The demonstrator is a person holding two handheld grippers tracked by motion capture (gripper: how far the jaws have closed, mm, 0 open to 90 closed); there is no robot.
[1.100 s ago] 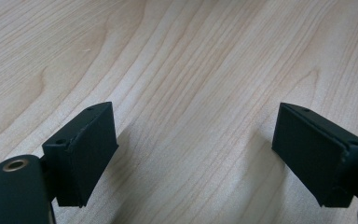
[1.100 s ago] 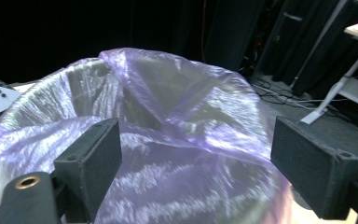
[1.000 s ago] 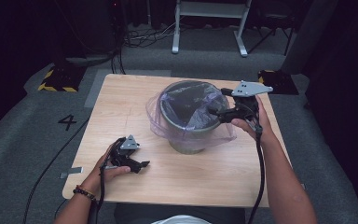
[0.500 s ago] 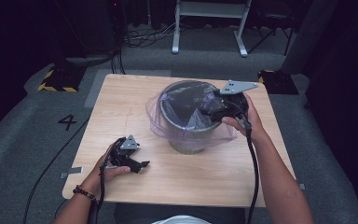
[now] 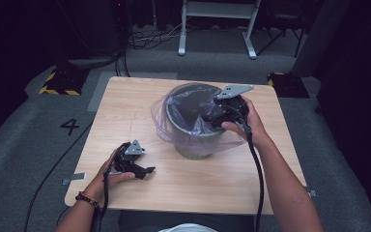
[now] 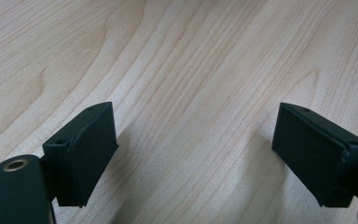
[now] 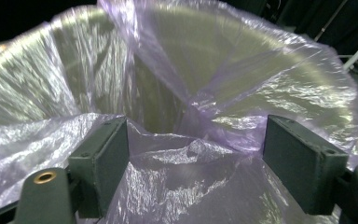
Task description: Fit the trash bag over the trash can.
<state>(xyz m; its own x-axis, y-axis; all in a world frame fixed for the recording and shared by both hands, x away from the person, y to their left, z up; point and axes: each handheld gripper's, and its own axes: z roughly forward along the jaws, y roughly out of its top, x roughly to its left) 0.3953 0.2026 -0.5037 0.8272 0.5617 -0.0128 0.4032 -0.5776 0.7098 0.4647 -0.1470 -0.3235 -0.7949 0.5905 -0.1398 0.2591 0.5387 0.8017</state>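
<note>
High view shows the bin (image 5: 193, 125) mid-counter (image 5: 125, 106) with its purple liner (image 5: 174, 135) draped over the rim but still rumpled. Your right hand-held gripper (image 5: 211, 117) has just been closing, its jaws wide around a loose fold at the bin's rim, not yet pinching. Your left hand-held gripper (image 5: 142, 170) rests open, well apart from the bin.

Bin's (image 5: 193, 145) near rim under bunched purple liner (image 7: 186, 158), bottom unseen.

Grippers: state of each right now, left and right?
Left gripper: open, nothing between the jaws, over the bare table.
Right gripper: open, just been closing, at the bin rim, purple bag between the jaws, not gripped.
</note>
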